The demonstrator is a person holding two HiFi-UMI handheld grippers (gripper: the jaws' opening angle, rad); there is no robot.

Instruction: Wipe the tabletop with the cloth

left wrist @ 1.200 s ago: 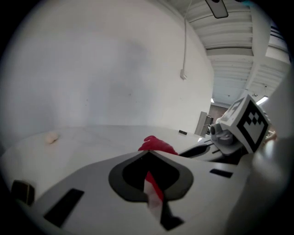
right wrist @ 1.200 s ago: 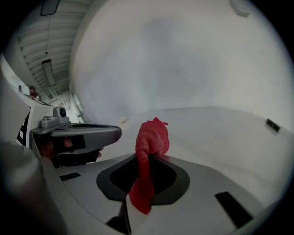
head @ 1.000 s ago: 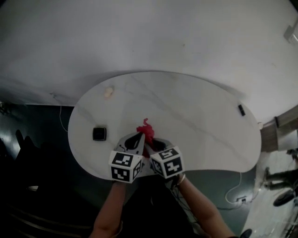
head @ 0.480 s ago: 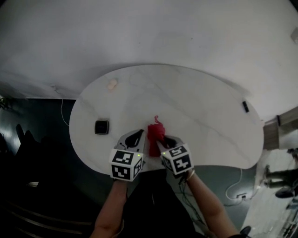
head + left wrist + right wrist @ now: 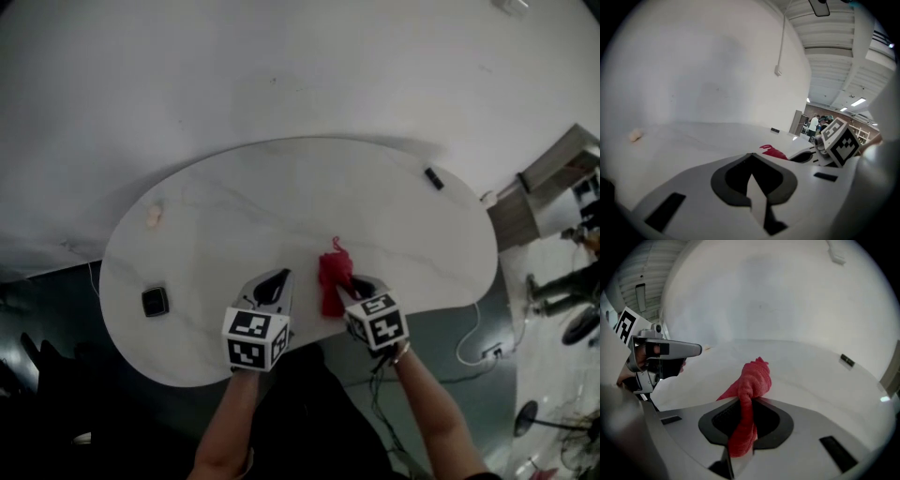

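Right gripper [image 5: 354, 286] [image 5: 743, 401]: jaws clamped on the red cloth [image 5: 331, 277] [image 5: 754, 378]. The cloth is bunched into a twisted wad that runs back through the jaw gap, with its bulk sticking out ahead of the tips and a little above them. It sits over the near-middle part of the white marble-look tabletop [image 5: 281, 202] [image 5: 811, 371], close to the front edge. Can't confirm from any view whether it presses on the surface. Left gripper [image 5: 275, 284] [image 5: 751, 161]: jaws together, tips meeting, nothing between them. It is parked just left of the cloth, also over the near edge, and the two grippers are side by side but apart. The left gripper view catches a sliver of the cloth [image 5: 774, 151] and the right gripper's marker cube [image 5: 841, 140] off to its right. Also on the table: a small black square object [image 5: 155, 301] near the left end, a beige lump [image 5: 153, 216] [image 5: 634, 136] at the far left, and a small black bar [image 5: 433, 178] [image 5: 847, 360] near the far right rim, all well apart from the cloth.
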